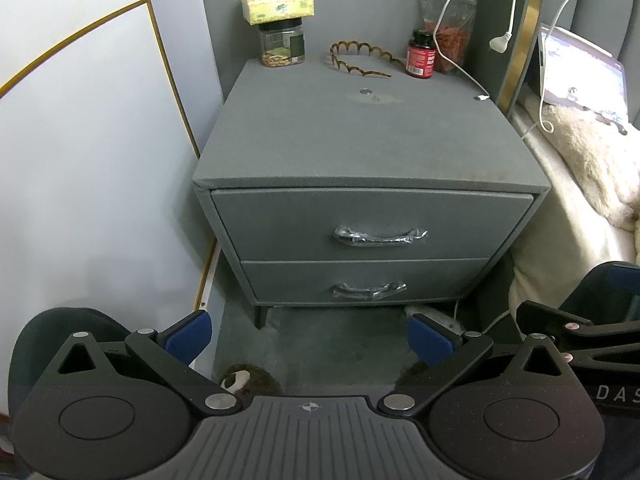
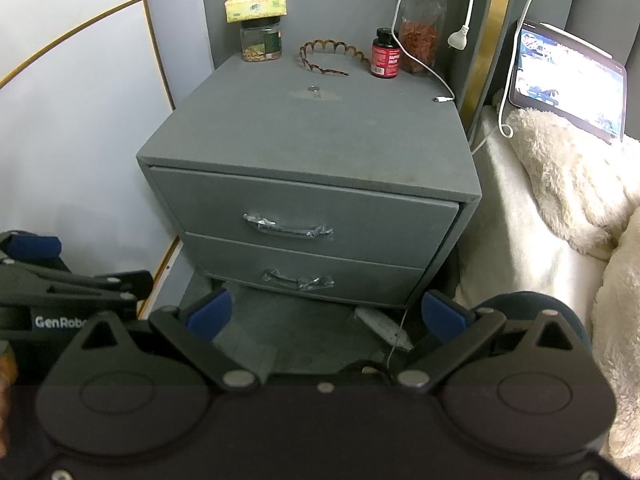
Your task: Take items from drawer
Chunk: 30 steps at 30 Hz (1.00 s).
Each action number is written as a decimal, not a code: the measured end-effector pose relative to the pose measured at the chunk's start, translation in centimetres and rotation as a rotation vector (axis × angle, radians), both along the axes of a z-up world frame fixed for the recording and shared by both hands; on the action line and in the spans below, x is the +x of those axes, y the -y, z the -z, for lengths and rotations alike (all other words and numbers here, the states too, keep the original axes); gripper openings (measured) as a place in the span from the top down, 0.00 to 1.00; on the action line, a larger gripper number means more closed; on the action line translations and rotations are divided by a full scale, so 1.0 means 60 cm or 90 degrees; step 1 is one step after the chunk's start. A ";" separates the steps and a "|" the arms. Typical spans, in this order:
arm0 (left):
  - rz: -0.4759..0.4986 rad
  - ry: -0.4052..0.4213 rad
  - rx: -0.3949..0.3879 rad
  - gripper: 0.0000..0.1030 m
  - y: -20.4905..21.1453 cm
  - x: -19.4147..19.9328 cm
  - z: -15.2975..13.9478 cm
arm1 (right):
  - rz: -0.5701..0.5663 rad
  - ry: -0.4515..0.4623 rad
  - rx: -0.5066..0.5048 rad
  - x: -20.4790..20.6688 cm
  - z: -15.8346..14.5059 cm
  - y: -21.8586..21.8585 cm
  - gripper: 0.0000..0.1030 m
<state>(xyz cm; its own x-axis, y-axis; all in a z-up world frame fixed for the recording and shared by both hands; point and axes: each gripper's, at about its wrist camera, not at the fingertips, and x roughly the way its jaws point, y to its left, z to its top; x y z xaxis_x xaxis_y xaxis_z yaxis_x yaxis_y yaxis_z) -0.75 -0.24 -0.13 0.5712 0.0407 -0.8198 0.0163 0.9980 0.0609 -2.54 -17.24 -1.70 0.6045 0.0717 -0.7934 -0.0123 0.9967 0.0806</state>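
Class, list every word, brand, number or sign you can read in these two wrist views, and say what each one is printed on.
"GenRobo", cut off at the frame edge: on the left gripper's black body.
"DAS", cut off: on the right gripper's body.
Red supplement bottle: white label print, too small to read.
Tissue box, clear jar, tablet screen: print blurred, unreadable.
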 end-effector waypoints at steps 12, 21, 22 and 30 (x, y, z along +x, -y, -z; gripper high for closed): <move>-0.002 0.000 -0.012 0.00 -0.006 -0.001 -0.003 | 0.026 -0.007 -0.004 0.009 0.005 0.021 0.00; 0.005 -0.002 -0.016 0.00 -0.003 -0.004 -0.003 | 0.023 -0.006 -0.005 0.009 0.008 0.018 0.00; 0.005 -0.002 -0.016 0.00 -0.003 -0.004 -0.003 | 0.024 -0.007 -0.005 0.009 0.009 0.018 0.00; 0.004 -0.003 -0.016 0.00 0.000 -0.004 -0.004 | 0.022 -0.009 -0.006 0.008 0.009 0.018 0.00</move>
<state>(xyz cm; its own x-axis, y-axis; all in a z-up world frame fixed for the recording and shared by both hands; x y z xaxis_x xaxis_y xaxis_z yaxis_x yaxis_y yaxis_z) -1.01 -0.23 0.10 0.5676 0.0163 -0.8232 0.0223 0.9991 0.0352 -2.03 -18.31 -2.24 0.5953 0.0433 -0.8023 0.0240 0.9971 0.0716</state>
